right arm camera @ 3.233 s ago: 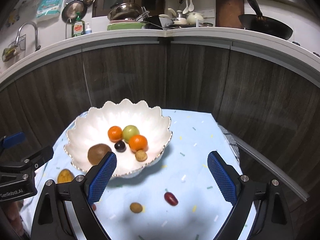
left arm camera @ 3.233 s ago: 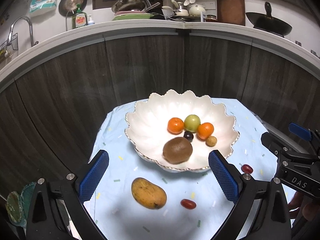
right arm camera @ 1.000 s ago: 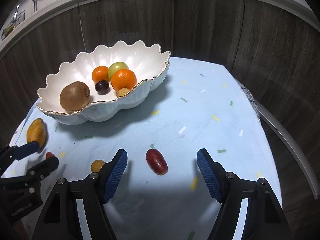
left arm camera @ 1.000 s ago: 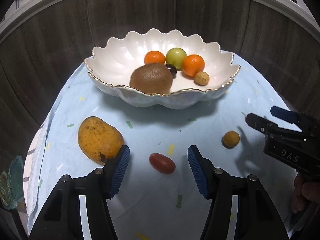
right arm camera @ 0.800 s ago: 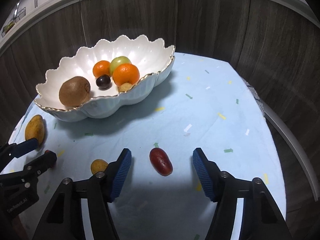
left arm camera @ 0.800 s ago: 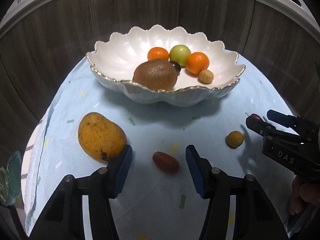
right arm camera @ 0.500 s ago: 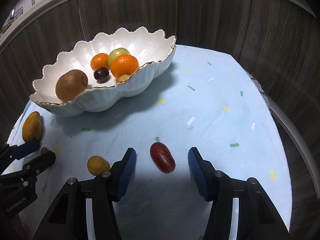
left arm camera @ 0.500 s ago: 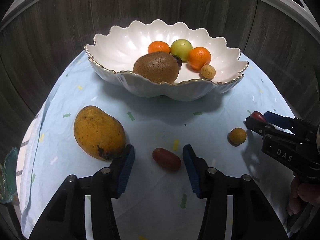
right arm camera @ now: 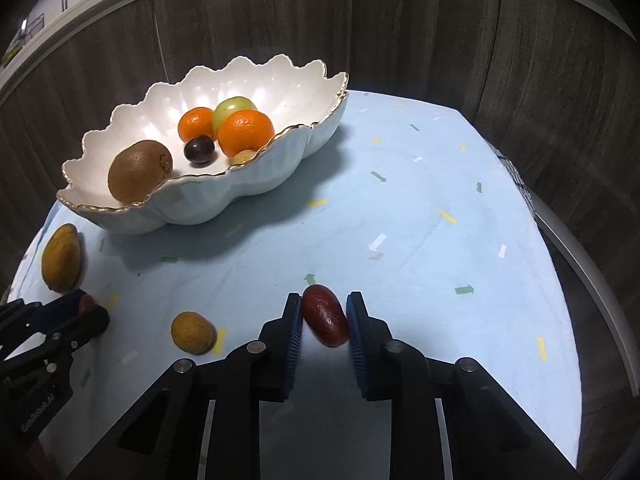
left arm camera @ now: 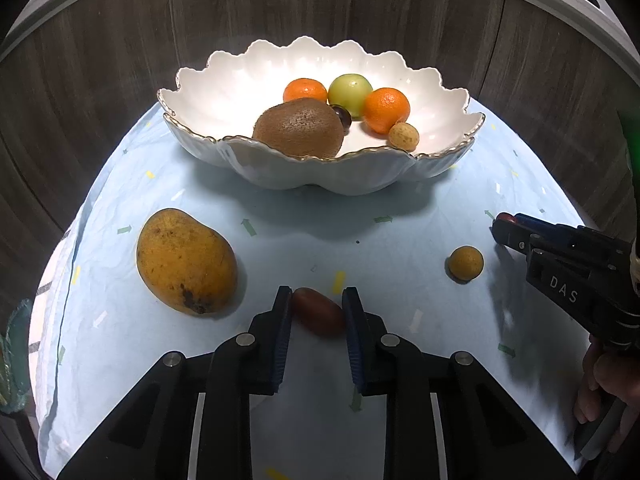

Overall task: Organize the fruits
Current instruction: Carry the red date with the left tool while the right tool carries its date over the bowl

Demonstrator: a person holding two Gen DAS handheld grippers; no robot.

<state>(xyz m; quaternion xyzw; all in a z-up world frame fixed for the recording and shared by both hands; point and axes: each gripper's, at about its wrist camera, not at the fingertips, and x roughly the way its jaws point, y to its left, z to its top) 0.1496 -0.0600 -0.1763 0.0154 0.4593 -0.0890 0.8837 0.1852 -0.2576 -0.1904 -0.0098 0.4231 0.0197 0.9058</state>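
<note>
My left gripper (left arm camera: 318,314) is closing its jaws, and the blue pads touch both sides of a small red oblong fruit (left arm camera: 320,312) lying on the cloth. My right gripper (right arm camera: 325,316) is closing the same way, its pads against a second red oblong fruit (right arm camera: 324,314). The white scalloped bowl (left arm camera: 320,174) (right arm camera: 200,200) stands behind both, holding a kiwi (left arm camera: 299,128), two oranges, a green fruit, a dark grape and a small tan fruit. A mango (left arm camera: 186,260) (right arm camera: 62,258) lies left of the left gripper. A small round yellow fruit (left arm camera: 465,263) (right arm camera: 192,332) sits between the grippers.
A light blue cloth (left arm camera: 400,232) with coloured flecks covers the small table. Dark wood panels curve close behind the bowl. A hand (left arm camera: 608,380) holds the right gripper at the right edge of the left wrist view. The cloth's right edge drops off near a grey ledge (right arm camera: 580,260).
Both grippers came down from above the bowl to the cloth. Over the last second each pair of jaws narrowed from wide apart onto its red fruit.
</note>
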